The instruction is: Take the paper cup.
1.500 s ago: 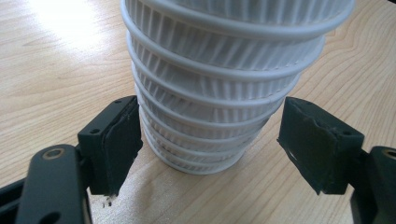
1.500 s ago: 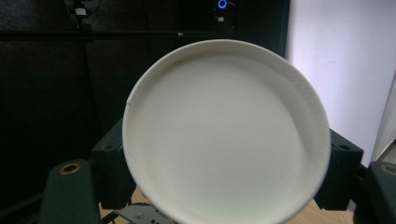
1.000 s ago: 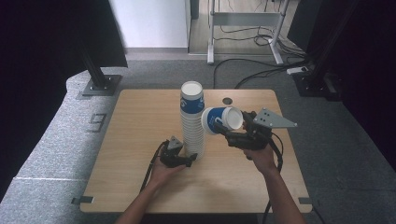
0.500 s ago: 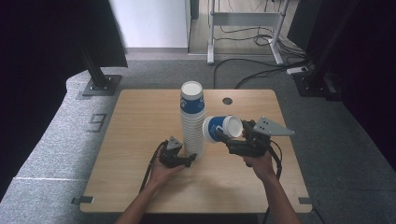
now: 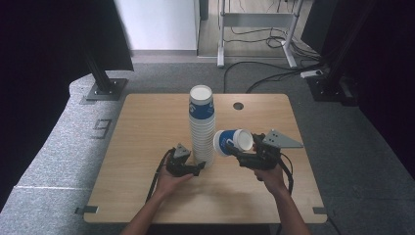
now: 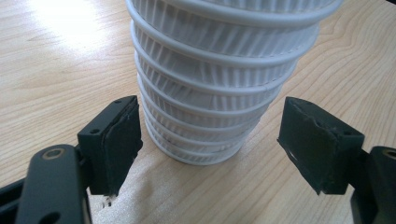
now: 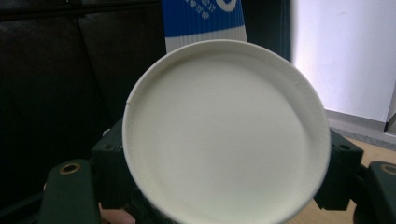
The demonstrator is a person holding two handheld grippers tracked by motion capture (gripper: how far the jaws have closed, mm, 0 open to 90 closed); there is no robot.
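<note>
A tall stack of paper cups (image 5: 201,127), white ribbed below and blue at the top, stands upside down mid-table. My left gripper (image 5: 190,168) rests on the table at the stack's base, open. In the left gripper view its pads (image 6: 119,140) stand on either side of the lowest cups (image 6: 219,93) without touching them. To the right of the stack my right gripper (image 5: 246,155) is shut on a single blue and white cup (image 5: 232,142), held on its side above the table. In the right gripper view the cup's white bottom (image 7: 224,135) faces the camera, with the stack's blue top (image 7: 203,21) behind it.
The wooden table (image 5: 142,132) has a round cable hole (image 5: 238,105) near its far edge. Grey carpet surrounds it. Dark stands (image 5: 105,83) and a white desk frame with cables (image 5: 259,34) lie beyond the far side.
My right gripper has drawn the single cup lower and nearer the person, staying beside the stack. The left gripper has not moved.
</note>
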